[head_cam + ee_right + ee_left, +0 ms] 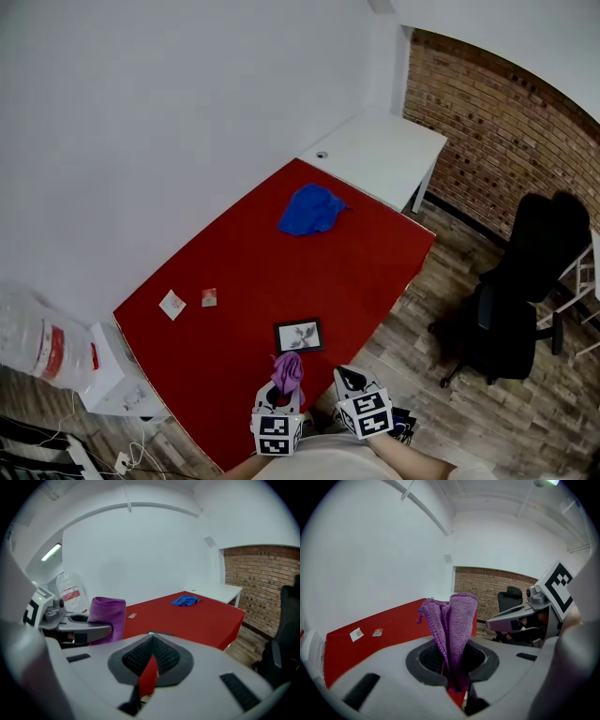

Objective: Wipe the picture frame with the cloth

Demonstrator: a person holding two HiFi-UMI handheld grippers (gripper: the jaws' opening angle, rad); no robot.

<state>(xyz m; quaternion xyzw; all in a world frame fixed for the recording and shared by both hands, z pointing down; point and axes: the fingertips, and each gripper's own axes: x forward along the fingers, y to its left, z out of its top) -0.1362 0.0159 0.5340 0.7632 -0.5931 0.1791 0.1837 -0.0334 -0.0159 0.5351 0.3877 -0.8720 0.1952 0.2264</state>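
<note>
A small black picture frame [299,335] lies flat on the red table [375,262], near its front edge. My left gripper [284,389] hovers just in front of it and is shut on a purple cloth [288,371]. In the left gripper view the cloth [454,620] stands up folded out of the closed jaws. My right gripper [347,377] is beside the left one, to the frame's right, shut with nothing held. In the right gripper view, a thin dark edge of the frame [159,633] shows over the jaws, and the purple cloth [108,616] is at left.
A crumpled blue cloth [312,209] lies at the far end of the red table. Two small cards [172,305] [209,297] sit near its left edge. A white table [384,155] adjoins the far end. A black office chair [525,281] stands at right, a plastic bag [42,342] at left.
</note>
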